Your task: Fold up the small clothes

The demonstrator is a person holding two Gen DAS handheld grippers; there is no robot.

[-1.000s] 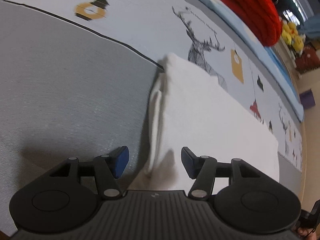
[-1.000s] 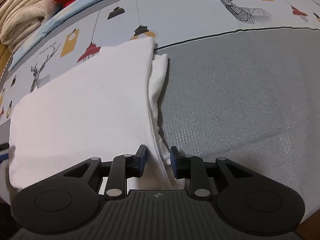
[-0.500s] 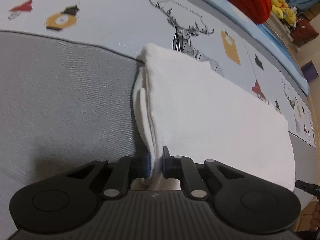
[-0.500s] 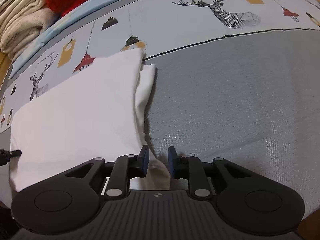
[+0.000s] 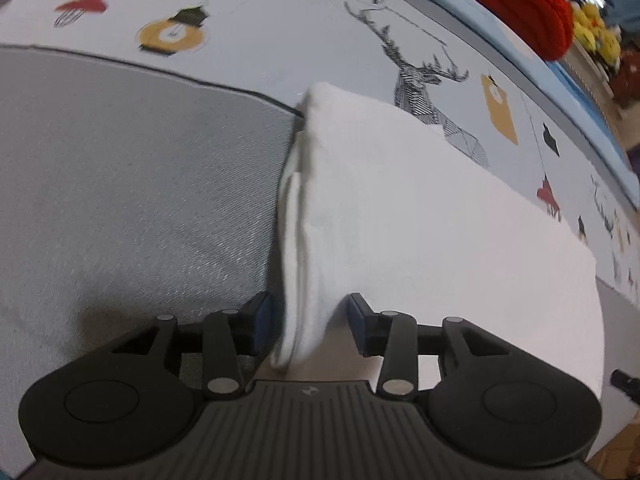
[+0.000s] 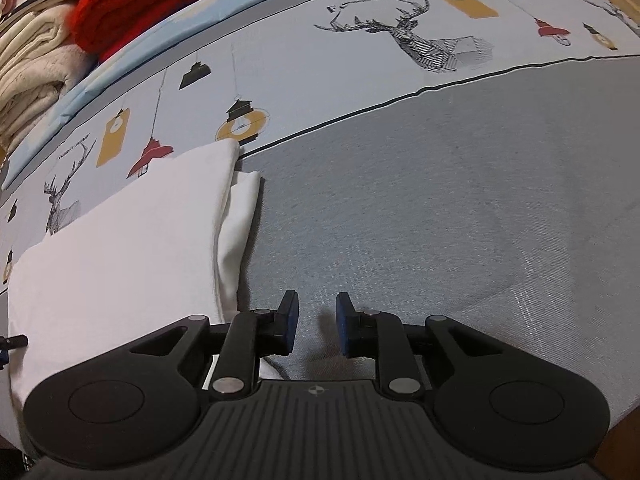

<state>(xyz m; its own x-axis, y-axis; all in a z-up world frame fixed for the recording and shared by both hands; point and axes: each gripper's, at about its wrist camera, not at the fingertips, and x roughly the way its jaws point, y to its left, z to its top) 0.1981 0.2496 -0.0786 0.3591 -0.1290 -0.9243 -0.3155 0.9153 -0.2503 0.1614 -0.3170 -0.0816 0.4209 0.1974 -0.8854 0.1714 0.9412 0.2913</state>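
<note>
White folded garment [image 5: 420, 220] lies flat on the bed [image 5: 120, 200], half over the grey panel of the bedspread and half over the pale strip printed with deer and lanterns. From where I stand it looks like a small shirt or towel, I can't tell which, already doubled into a long rectangle, with thinner under-layers poking out along one short end. At the far edge of the bed sit a red knitted blanket [image 6: 160, 4] and a stack of cream blankets [image 6: 28, 76].

The left hand-held gripper [image 5: 308, 324] has its jaws spread, one on each side of the near corner of that layered end; the cloth stands between them, but they are not pressed on it. The right hand-held gripper [image 6: 316, 324] is also parted, a narrower gap, and holds nothing, hovering over bare grey bedspread just beside the garment's other near corner.

I'd judge the next fold is being set up. To do it well, each gripper should catch every layer at its corner, not just the top sheet, then both should lift evenly so the edge stays straight and the stray under-layers end up tucked inside.
</note>
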